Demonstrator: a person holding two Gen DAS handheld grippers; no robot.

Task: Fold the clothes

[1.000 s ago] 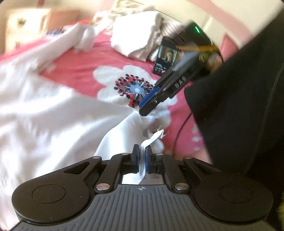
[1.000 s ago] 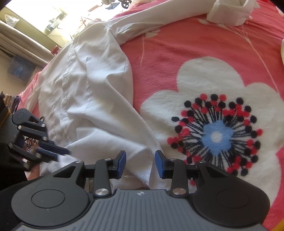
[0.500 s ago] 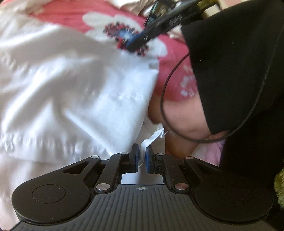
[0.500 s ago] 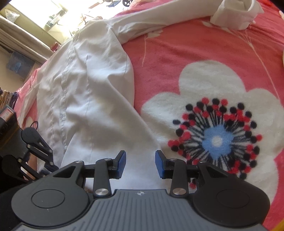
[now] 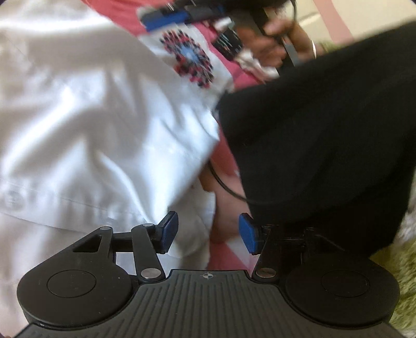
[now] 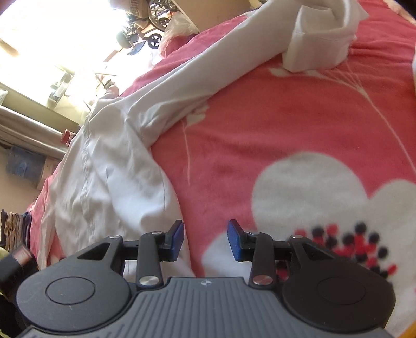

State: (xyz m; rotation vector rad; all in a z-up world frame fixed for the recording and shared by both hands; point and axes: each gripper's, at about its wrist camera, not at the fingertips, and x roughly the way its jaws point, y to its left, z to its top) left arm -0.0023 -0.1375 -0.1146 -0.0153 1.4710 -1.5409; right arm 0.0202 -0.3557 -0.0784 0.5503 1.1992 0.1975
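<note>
A white shirt (image 5: 98, 124) lies spread on a red flowered blanket (image 6: 286, 124). My left gripper (image 5: 208, 232) hovers low over the shirt's near corner with its jaws opening; white cloth lies under the gap but the pads do not press on it. My right gripper (image 6: 205, 240) stands open over the shirt's right edge (image 6: 145, 192), nothing between its fingers. The shirt's sleeve (image 6: 208, 70) runs up to a folded cuff (image 6: 322, 44). In the left wrist view the right gripper (image 5: 169, 18) shows at the top, blurred.
A person's black clothing (image 5: 325, 130) fills the right of the left wrist view, with a thin black cable (image 5: 226, 184) below it. A hand (image 5: 275, 39) holds the other gripper's handle. Green carpet (image 5: 400, 286) lies at the lower right. A window and furniture (image 6: 52, 65) stand beyond the bed.
My left gripper has let go of the shirt's corner and its jaws have spread while it sank and tilted down. My right gripper has slid along the shirt's edge toward the sleeve.
</note>
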